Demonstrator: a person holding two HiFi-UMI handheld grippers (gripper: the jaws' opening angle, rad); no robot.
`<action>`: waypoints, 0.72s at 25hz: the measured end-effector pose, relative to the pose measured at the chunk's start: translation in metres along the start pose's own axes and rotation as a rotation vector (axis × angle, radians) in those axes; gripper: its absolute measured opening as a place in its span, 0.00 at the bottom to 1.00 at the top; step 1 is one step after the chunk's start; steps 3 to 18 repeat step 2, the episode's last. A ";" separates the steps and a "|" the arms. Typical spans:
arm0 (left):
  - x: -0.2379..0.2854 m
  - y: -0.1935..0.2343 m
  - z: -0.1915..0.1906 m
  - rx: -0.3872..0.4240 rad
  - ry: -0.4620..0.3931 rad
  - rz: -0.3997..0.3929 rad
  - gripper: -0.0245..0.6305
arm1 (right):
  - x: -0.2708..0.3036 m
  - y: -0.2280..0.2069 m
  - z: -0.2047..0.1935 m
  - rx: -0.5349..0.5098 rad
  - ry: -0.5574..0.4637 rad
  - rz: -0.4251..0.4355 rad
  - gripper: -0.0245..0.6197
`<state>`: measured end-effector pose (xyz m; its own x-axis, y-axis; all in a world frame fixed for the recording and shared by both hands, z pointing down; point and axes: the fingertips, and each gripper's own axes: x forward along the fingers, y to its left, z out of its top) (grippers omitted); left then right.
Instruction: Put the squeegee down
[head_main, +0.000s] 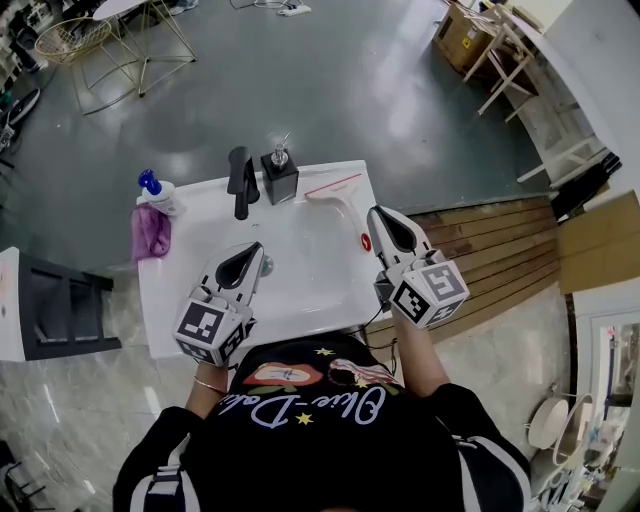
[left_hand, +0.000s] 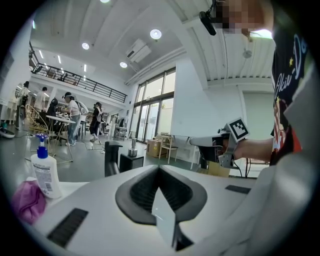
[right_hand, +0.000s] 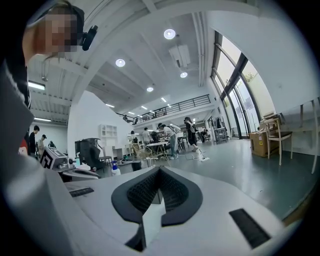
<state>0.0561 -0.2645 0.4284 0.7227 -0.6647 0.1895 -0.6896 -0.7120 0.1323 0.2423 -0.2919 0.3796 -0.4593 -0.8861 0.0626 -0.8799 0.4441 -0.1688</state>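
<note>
The squeegee (head_main: 338, 188), white with a red-edged blade, lies on the back right rim of the white sink counter (head_main: 170, 310); its handle runs toward me along the right edge. My right gripper (head_main: 378, 214) hovers just right of that handle, shut and empty. It shows no squeegee in its own view, where the jaws (right_hand: 160, 170) meet. My left gripper (head_main: 258, 252) hangs over the basin's left half, jaws closed together with nothing between them (left_hand: 159, 169). Neither gripper touches the squeegee.
A black faucet (head_main: 240, 180) and a dark soap dispenser (head_main: 279, 175) stand at the counter's back. A blue-pump bottle (head_main: 160, 192) and a purple cloth (head_main: 150, 230) sit at the left. A wooden deck (head_main: 500, 250) lies right, a dark cabinet (head_main: 60, 310) left. People stand far off.
</note>
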 end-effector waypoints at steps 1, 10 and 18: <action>0.000 0.002 0.000 0.001 -0.002 0.005 0.03 | 0.002 0.001 0.000 -0.001 0.000 0.002 0.04; 0.000 0.004 0.001 0.001 -0.003 0.009 0.03 | 0.003 0.001 0.000 -0.002 0.001 0.003 0.04; 0.000 0.004 0.001 0.001 -0.003 0.009 0.03 | 0.003 0.001 0.000 -0.002 0.001 0.003 0.04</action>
